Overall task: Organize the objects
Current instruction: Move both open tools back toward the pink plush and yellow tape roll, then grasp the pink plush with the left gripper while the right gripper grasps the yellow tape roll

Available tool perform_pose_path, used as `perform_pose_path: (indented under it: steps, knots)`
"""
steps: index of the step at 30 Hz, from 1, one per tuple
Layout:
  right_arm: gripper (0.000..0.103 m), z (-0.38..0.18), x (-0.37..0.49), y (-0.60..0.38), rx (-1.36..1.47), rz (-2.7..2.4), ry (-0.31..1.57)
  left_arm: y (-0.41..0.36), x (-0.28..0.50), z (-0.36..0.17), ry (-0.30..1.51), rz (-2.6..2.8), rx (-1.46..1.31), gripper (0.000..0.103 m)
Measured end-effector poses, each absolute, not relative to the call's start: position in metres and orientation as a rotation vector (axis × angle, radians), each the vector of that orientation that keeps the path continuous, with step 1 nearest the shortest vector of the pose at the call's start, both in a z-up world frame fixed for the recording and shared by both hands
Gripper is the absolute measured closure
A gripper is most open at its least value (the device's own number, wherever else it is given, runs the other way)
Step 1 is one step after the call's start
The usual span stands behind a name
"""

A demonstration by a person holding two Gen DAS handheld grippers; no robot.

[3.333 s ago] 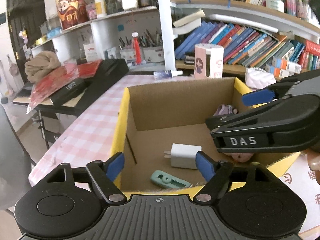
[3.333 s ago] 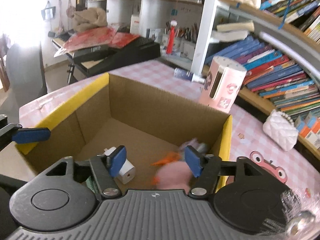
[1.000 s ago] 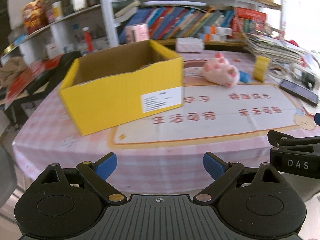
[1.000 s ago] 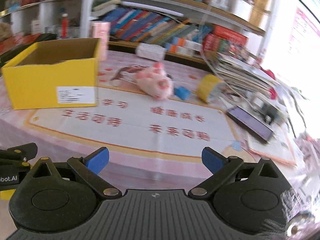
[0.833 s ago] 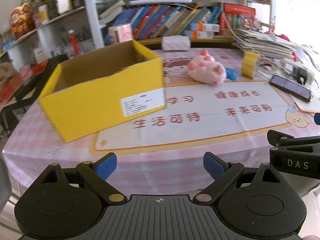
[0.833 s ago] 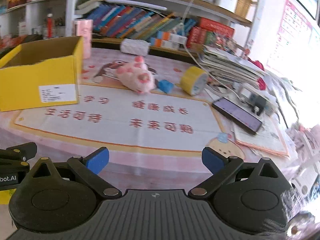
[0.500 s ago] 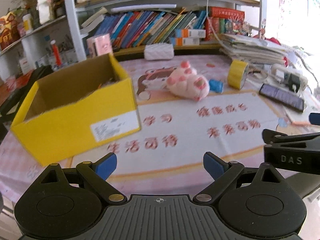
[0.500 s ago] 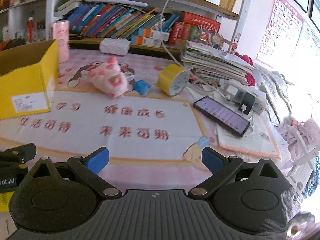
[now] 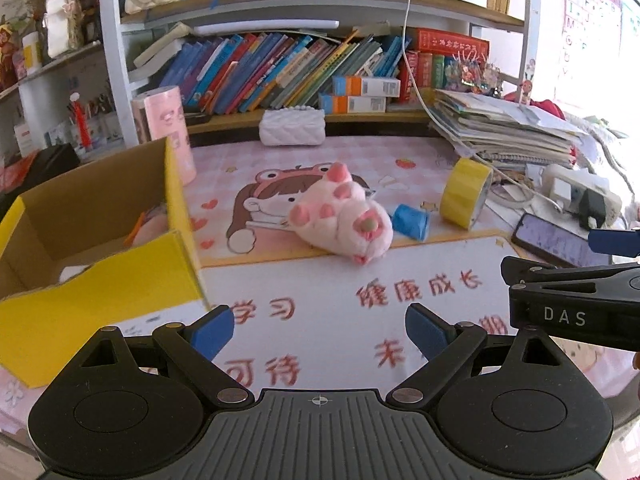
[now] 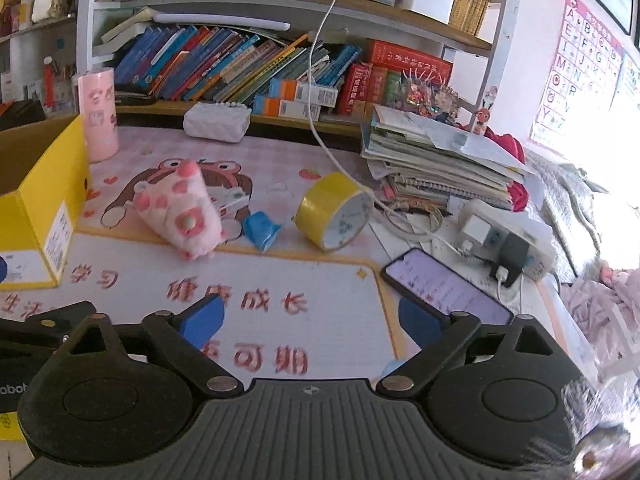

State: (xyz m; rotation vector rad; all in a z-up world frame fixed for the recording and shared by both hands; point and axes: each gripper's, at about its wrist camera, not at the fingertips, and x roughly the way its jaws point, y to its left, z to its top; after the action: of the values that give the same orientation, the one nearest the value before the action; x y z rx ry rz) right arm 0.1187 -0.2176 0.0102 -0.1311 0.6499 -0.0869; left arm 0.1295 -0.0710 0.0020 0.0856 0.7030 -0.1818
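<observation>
Both views have swung rightward off the yellow cardboard box (image 9: 100,280) toward the fluffy pink paw-shaped plush (image 9: 344,220); left claw (image 9: 320,330) and right claw (image 10: 308,318) gape wide, empty.

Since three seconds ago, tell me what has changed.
Both claws have pulled out of the yellow box, back and to the right; the left claw and right claw hang open and empty over the mat. The pink plush, blue packet and yellow tape lie untouched.

Fuzzy cloth paw plush (image 9: 345,216), matt cardboard box (image 9: 100,300), seemingly glossy tape roll (image 10: 334,212)
</observation>
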Motion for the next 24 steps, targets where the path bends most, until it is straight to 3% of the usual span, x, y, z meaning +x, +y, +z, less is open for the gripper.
perform_pose_path:
  steps: [8, 15, 24]
  knots:
    - [0.021, 0.006, 0.157, -0.247, -0.111, -0.027, 0.667, -0.1, 0.158, 0.001, 0.709, -0.139, 0.088, 0.009]
    - [0.046, 0.002, 0.196, -0.272, -0.013, 0.051, 0.695, -0.114, 0.187, 0.005, 0.694, -0.078, 0.087, 0.009]
    - [0.048, -0.007, 0.25, -0.287, 0.075, 0.085, 0.723, -0.115, 0.239, -0.002, 0.763, -0.04, -0.044, 0.009]
